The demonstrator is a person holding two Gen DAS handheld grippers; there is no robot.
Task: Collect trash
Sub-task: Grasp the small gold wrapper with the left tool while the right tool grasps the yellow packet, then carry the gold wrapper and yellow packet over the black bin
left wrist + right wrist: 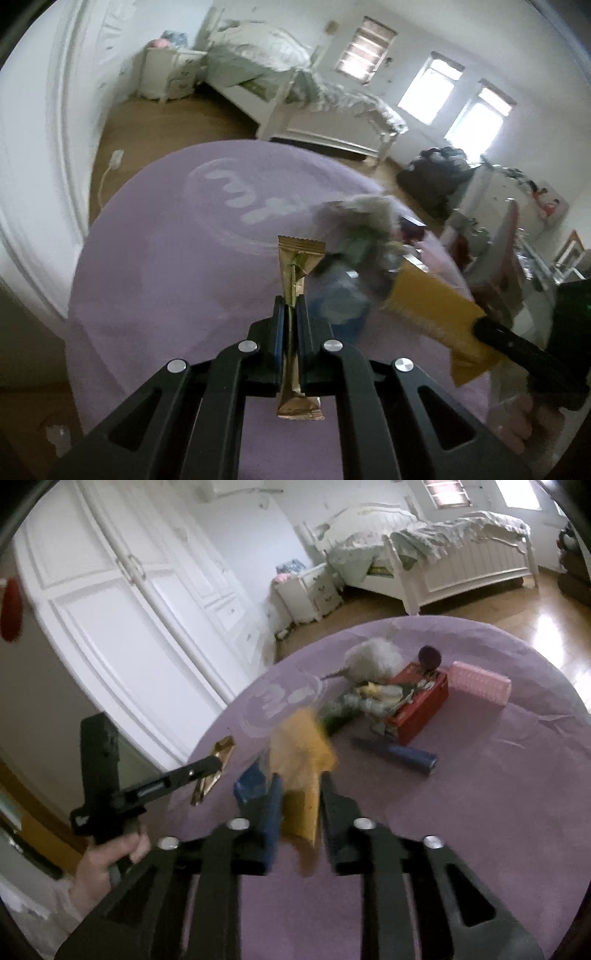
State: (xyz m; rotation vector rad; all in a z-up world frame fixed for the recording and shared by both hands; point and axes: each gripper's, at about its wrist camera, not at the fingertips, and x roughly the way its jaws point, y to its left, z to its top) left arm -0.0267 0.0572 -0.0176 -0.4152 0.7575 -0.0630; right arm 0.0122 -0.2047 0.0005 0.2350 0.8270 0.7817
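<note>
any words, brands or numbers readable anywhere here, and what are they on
Nothing can be read for certain.
Purple round rug: large pale letters inside a ring, roughly "mt", cut off and blurred.
Gold wrapper in the left hand-held gripper: no legible print.
Yellow packet in the right hand-held gripper: motion-blurred, unreadable.
Red box, pink box, blue tube: too small to read.

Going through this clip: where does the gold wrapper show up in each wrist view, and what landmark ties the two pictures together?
Left wrist view: the gold wrapper stands at centre, clamped between the left gripper pads, sticking out past them at both ends.
Right wrist view: it sits at left of centre, at the tip of the left gripper, above the purple tablecloth.
Shared landmark: the white bed beyond the table.
</note>
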